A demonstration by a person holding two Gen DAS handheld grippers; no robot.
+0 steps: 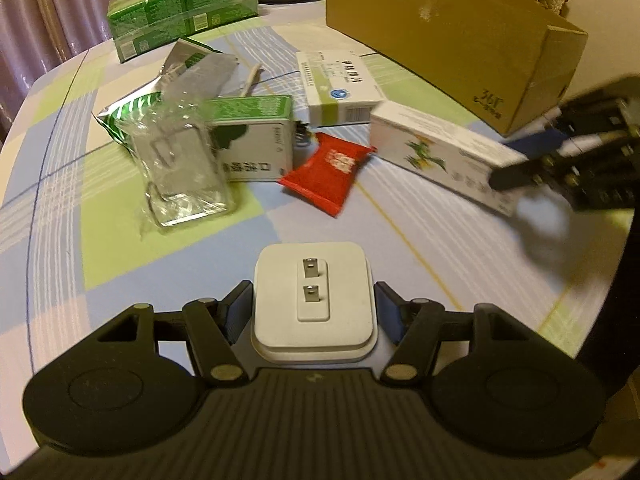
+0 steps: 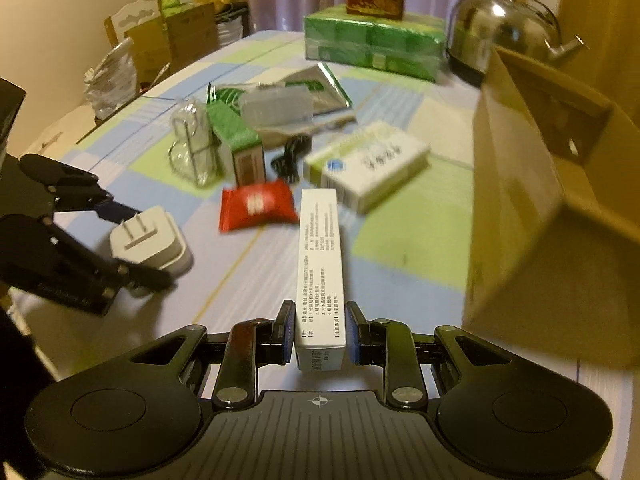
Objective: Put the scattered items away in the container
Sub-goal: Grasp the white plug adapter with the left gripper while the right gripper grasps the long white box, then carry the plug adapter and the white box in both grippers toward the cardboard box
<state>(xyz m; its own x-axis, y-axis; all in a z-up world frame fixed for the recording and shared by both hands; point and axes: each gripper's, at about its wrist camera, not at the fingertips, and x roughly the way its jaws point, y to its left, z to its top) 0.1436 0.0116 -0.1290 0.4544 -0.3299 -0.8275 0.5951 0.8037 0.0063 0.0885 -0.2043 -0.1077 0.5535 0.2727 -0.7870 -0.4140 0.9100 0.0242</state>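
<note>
Scattered items lie across the checked surface [image 1: 168, 280], and two are already between fingers. We see the left gripper [image 1: 313, 312] with its fingers spread wide on either side of a white plug adapter [image 1: 313, 300]; the pads look to sit at its flanks, though we cannot tell whether the adapter is lifted or rests on the surface. We see the right gripper [image 2: 318, 334] with its fingers narrowed onto the near end of a long white carton [image 2: 320, 264], which points away from the camera.

Left on the surface are a red sachet [image 1: 328, 172], a flat white medicine box [image 1: 340, 88], a green-and-white box [image 1: 252, 140], a clear plastic case [image 1: 180, 168] and a foil pouch [image 1: 188, 68], the last three bunched together.

The container, a cardboard box [image 2: 532, 216], stands at the right side of the surface, just beside the long carton. Its interior is only partly visible and we make out nothing in it.

For the step in hand, we judge that the long carton should be raised level, carried over the near wall and turned lengthwise along the box before release, since a grip at one end lets the far end droop. The adapter needs firm, centred pressure on its smooth sides.
</note>
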